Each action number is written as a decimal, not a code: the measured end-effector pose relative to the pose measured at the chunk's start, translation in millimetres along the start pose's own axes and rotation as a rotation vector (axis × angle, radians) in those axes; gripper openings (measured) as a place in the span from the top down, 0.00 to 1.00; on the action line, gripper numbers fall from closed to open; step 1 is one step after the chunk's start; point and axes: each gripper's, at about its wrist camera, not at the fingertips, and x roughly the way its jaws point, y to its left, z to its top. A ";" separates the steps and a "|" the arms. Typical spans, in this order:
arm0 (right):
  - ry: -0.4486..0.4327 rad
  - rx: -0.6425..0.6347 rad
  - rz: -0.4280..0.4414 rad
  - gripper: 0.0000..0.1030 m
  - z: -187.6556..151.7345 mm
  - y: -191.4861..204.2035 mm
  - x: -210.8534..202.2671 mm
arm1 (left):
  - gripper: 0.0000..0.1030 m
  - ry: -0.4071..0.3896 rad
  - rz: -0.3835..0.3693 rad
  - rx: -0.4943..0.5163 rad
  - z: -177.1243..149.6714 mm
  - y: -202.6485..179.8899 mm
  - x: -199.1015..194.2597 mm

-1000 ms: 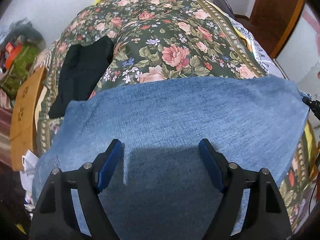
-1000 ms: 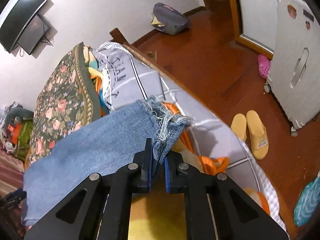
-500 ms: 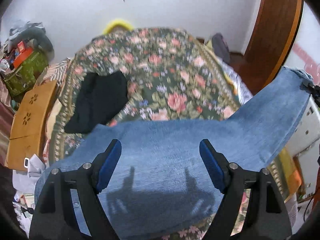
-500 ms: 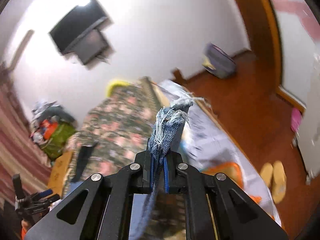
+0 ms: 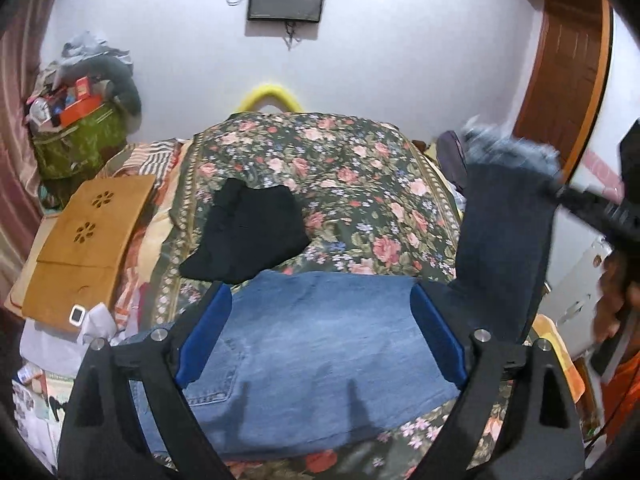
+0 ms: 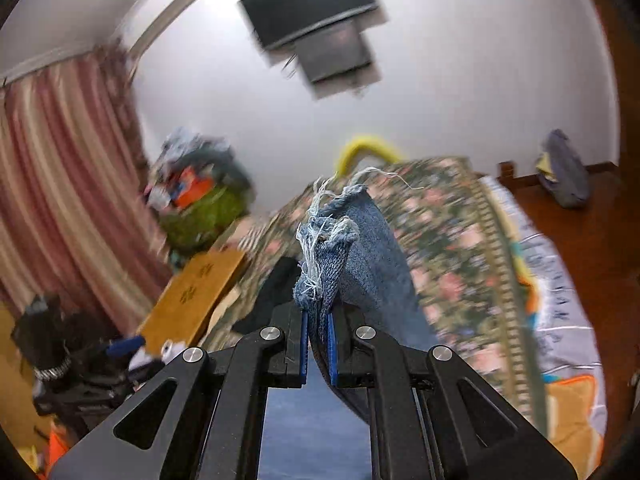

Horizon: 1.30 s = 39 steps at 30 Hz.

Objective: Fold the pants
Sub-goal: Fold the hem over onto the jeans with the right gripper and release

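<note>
The left hand-held gripper (image 5: 320, 336) hung above the blue denim pants (image 5: 316, 356), its jaws just widened and gripping nothing. The pants lay on the near end of the floral bedspread (image 5: 320, 168), waist partly hidden by that gripper. The right hand-held gripper (image 6: 318, 330) was clamped on the frayed leg hem (image 6: 328, 236), lifted beside the bedspread, blurred. Farther along lay a black garment (image 5: 248, 232).

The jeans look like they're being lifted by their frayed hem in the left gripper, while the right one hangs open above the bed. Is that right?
Not quite: the sides are swapped. The right wrist view shows the right gripper shut on the frayed hem of the jeans. The left wrist view shows the left gripper, whose jaws have just been opening, open and gripping nothing above the jeans on the bed.
</note>
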 end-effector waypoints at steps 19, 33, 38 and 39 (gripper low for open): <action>0.529 -0.183 0.110 0.57 -120.6 74.2 111.3 | 0.10 0.100 0.080 -0.063 -34.1 44.5 16.3; 0.252 -0.215 -0.032 0.37 -45.8 -2.6 36.3 | 0.03 0.077 0.030 0.011 17.8 -14.5 52.5; 0.258 -0.161 -0.084 0.37 -35.8 -40.9 46.9 | 0.03 0.146 0.022 0.050 25.3 -39.9 98.3; 0.279 -0.145 -0.094 0.37 -39.3 -50.2 53.0 | 0.03 0.176 0.024 0.062 24.2 -44.7 112.7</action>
